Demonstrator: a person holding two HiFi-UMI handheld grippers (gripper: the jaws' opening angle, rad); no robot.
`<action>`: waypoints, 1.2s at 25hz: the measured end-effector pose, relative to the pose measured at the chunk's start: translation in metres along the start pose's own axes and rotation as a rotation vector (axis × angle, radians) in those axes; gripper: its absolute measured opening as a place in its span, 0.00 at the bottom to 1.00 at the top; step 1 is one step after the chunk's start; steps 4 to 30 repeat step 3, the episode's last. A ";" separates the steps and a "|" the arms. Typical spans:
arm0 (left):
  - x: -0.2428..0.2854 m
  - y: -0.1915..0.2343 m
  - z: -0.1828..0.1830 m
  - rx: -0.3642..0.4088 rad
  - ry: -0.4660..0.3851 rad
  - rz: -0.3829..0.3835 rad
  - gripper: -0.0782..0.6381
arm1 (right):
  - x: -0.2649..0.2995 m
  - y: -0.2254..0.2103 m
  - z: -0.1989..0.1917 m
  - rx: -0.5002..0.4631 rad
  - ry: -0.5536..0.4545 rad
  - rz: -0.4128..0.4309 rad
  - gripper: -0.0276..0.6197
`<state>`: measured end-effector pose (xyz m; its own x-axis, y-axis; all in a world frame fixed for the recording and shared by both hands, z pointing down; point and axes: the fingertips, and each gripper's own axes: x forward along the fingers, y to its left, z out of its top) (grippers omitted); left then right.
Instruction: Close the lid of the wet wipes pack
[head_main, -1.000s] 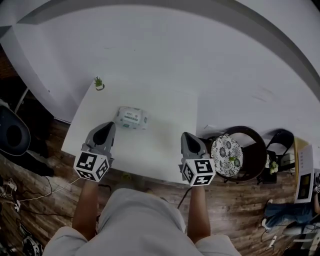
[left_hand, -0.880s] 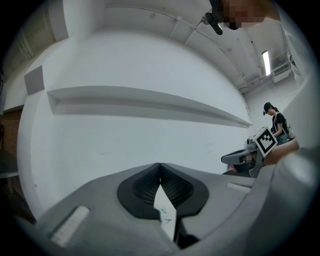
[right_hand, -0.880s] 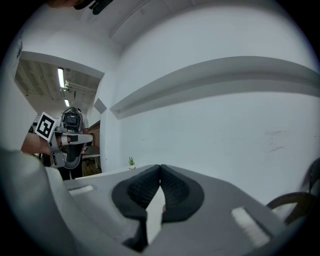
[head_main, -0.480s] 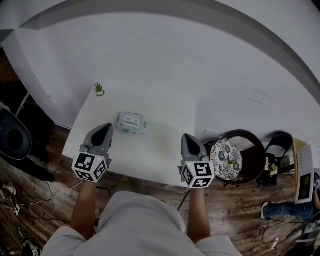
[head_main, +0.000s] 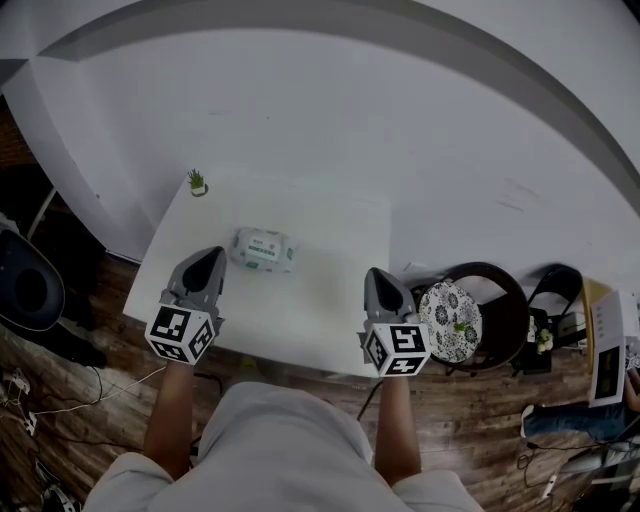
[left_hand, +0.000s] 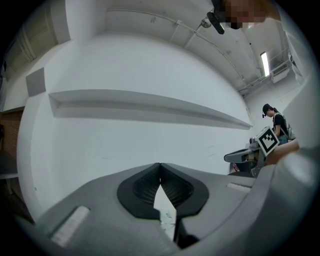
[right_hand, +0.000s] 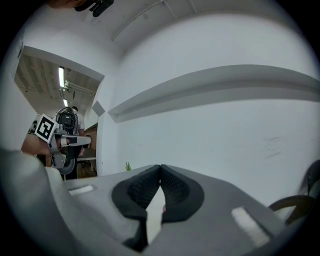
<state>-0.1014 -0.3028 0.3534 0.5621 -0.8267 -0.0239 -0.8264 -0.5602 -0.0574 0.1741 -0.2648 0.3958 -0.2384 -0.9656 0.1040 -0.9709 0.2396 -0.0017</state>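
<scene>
Head view: wipes pack (head_main: 264, 249) small, indistinct

Desk (head_main: 310, 310): in front of the person, far edge against the wall.
Wet wipes pack (head_main: 264, 249): on the desk, left of centre, in the far half.
Plant pot (head_main: 198, 183): on the desk's far left corner, behind and left of the pack, apart from it.
Left gripper (head_main: 212, 254): over the desk's near left part, near the pack, before and left of it.
Right gripper (head_main: 376, 274): over the desk's near right part, well apart from the pack.
Chair (head_main: 505, 300): on the floor, just right of the desk.
</scene>
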 end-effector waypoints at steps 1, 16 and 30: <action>0.001 0.000 0.000 0.000 -0.001 0.000 0.12 | 0.000 -0.001 0.000 0.001 -0.001 -0.003 0.05; 0.004 0.001 0.001 0.001 -0.004 -0.001 0.12 | 0.001 -0.004 0.001 0.004 -0.004 -0.009 0.05; 0.004 0.001 0.001 0.001 -0.004 -0.001 0.12 | 0.001 -0.004 0.001 0.004 -0.004 -0.009 0.05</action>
